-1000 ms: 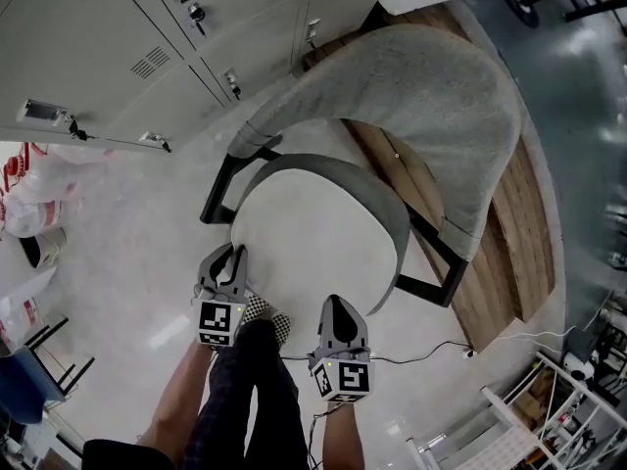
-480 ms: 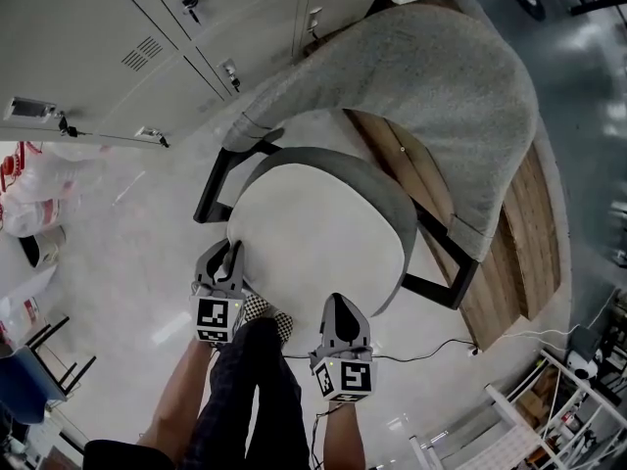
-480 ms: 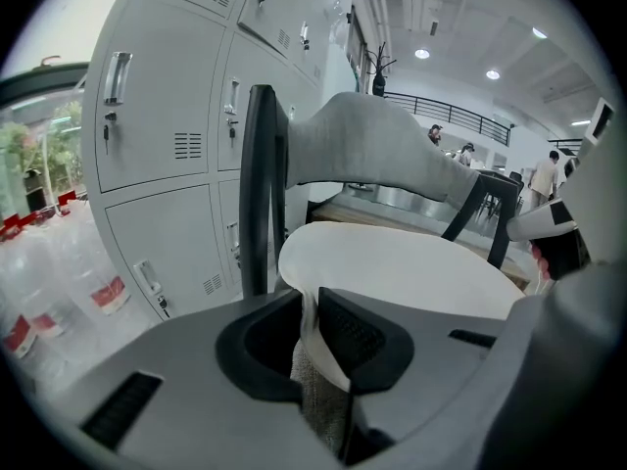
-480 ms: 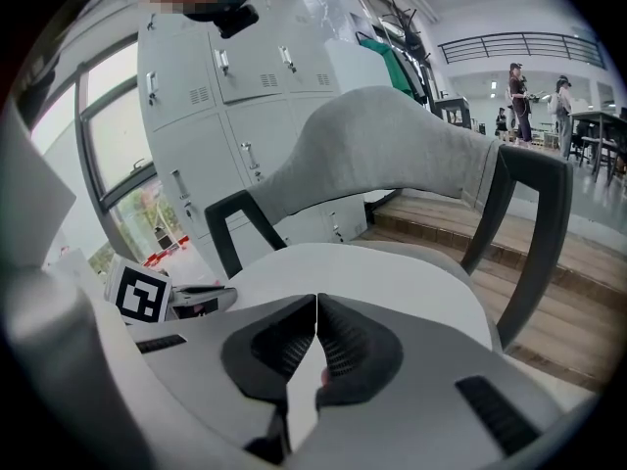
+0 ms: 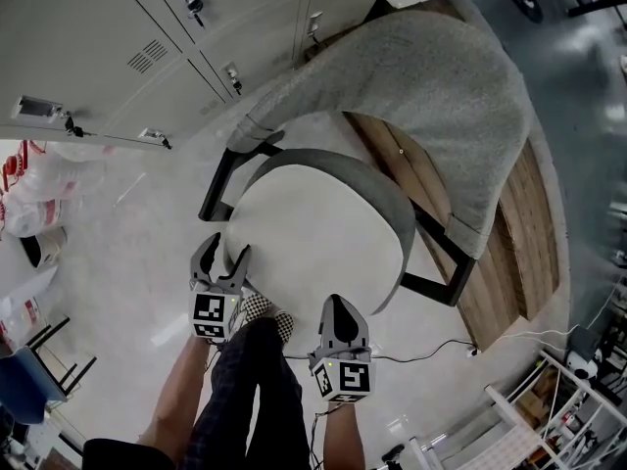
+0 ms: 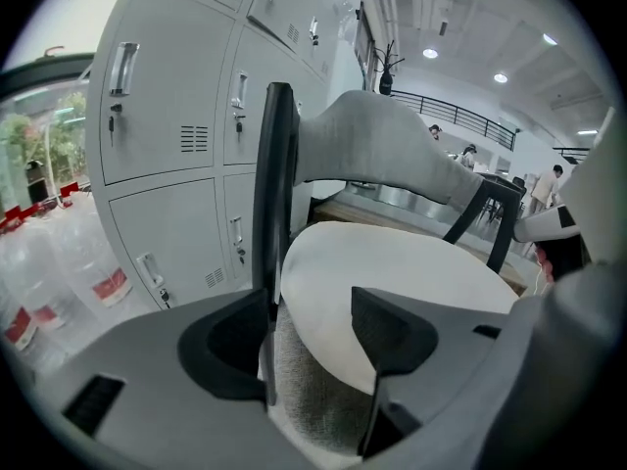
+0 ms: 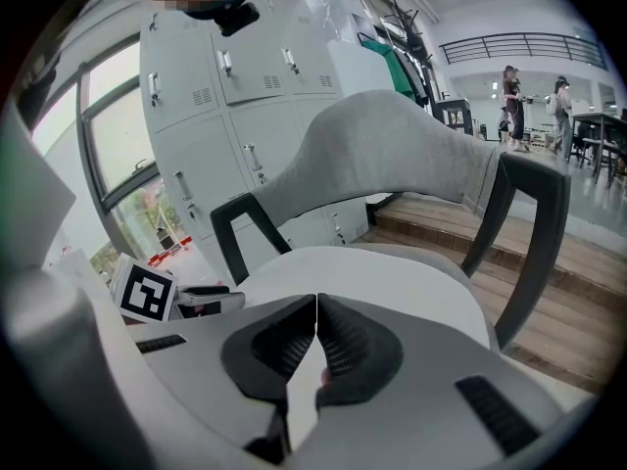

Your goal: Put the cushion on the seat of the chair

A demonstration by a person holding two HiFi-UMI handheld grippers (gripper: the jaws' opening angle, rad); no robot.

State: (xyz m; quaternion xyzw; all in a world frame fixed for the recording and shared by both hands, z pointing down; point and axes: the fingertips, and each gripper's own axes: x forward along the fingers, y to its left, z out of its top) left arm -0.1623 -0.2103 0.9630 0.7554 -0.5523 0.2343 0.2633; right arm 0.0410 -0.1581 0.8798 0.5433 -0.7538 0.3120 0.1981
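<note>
Pale floor [image 5: 127, 262]: glossy and speckled, with a thin cable [image 5: 431, 351] lying on it near the chair. A platform [image 5: 519, 253] of wooden planks runs under and behind the chair.
Lockers [image 5: 108, 37]: grey-white metal doors with vent slots and small handles, lining the far side of the room.
Chair [image 5: 431, 96]: a wide curved backrest in coarse grey fabric on a black frame.
Cushion [image 5: 313, 253]: round, white and smooth on top, lying on the chair's seat. A grey band shows round its far edge, and a grey woven side shows at the near-left rim.
Left gripper [image 5: 222, 253]: half a second ago its fingers were clamped on the cushion's near-left rim. Now they are spread wide and have let go, with the rim lying loose in the gap.
Right gripper [image 5: 337, 305]: unchanged, its fingers pressed together on the cushion's near edge, pinching a thin white sliver.
Trouser leg [image 5: 245, 390]: dark cloth, between the two grippers.
</note>
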